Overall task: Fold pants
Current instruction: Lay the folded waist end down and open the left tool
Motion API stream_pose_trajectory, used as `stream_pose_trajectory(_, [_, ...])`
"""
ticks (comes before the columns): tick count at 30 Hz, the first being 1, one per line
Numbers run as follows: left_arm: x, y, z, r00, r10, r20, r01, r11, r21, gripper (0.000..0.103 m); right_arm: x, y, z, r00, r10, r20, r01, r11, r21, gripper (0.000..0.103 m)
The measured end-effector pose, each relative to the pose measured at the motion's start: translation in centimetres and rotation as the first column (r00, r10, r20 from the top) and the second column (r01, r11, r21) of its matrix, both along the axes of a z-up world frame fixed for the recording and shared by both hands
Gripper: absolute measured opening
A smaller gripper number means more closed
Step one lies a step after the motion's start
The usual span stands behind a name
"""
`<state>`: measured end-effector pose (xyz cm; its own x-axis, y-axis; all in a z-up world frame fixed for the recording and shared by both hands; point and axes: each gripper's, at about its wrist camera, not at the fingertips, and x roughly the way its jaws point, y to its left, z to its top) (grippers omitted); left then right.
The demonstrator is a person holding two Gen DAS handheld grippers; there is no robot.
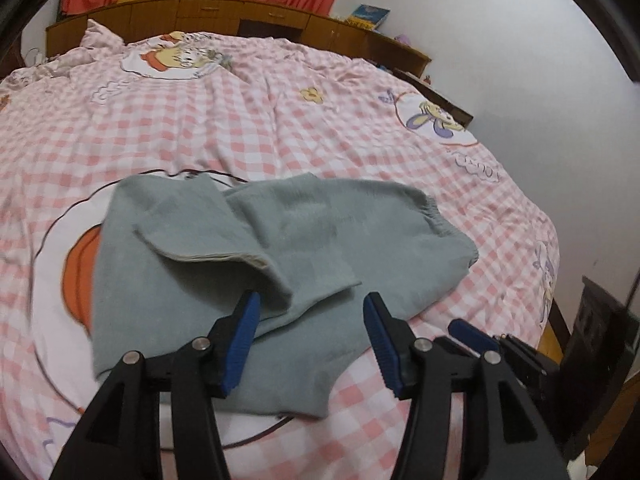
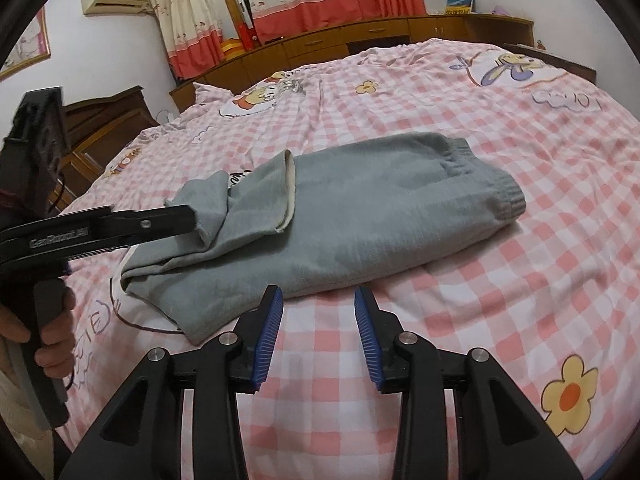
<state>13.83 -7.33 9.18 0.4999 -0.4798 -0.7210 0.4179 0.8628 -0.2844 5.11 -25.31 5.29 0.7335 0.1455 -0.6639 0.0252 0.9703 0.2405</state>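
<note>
With both hand-held grippers spread and empty, left (image 1: pixel 310 300) over the cuffs (image 1: pixel 256 268), right (image 2: pixel 318 294) beside the pants (image 2: pixel 360 208), pinch both layers squarely before folding, I'd say.

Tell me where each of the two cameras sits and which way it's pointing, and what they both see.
Left wrist: sits on the left gripper, low over the bed, looking across the grey pants toward the wooden cabinets; its own open blue-padded fingers show, with the right gripper's tip at lower right.
Right wrist: sits on the right gripper, near the bed's edge, facing the pants' elastic waistband and the curtains; its open fingers show, plus the person's hand holding the left gripper.
Shared: pants, checked bed cover, cabinets, curtains.
</note>
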Motion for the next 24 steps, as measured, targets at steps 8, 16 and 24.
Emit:
stream_pose_trajectory(8, [-0.3,5.9,-1.8,0.988,0.153,0.036,-0.156,0.983,0.092,0.058,1.9,3.6,1.2,0.994,0.114,-0.004,-0.114,0.992,-0.047,0.039])
stream_pose_trajectory(16, [0.9,9.7,-3.9,0.980,0.196,0.036,-0.198,0.975,0.096,0.058,5.4,10.7,1.9,0.955,0.295,0.000,-0.295,0.955,-0.025,0.039])
stream_pose_trajectory(24, [1.8,11.0,-6.2,0.985,0.175,0.001,-0.175,0.983,0.059,0.059,10.7,11.7,1.0,0.991,0.134,-0.020,-0.135,0.988,-0.077,0.039])
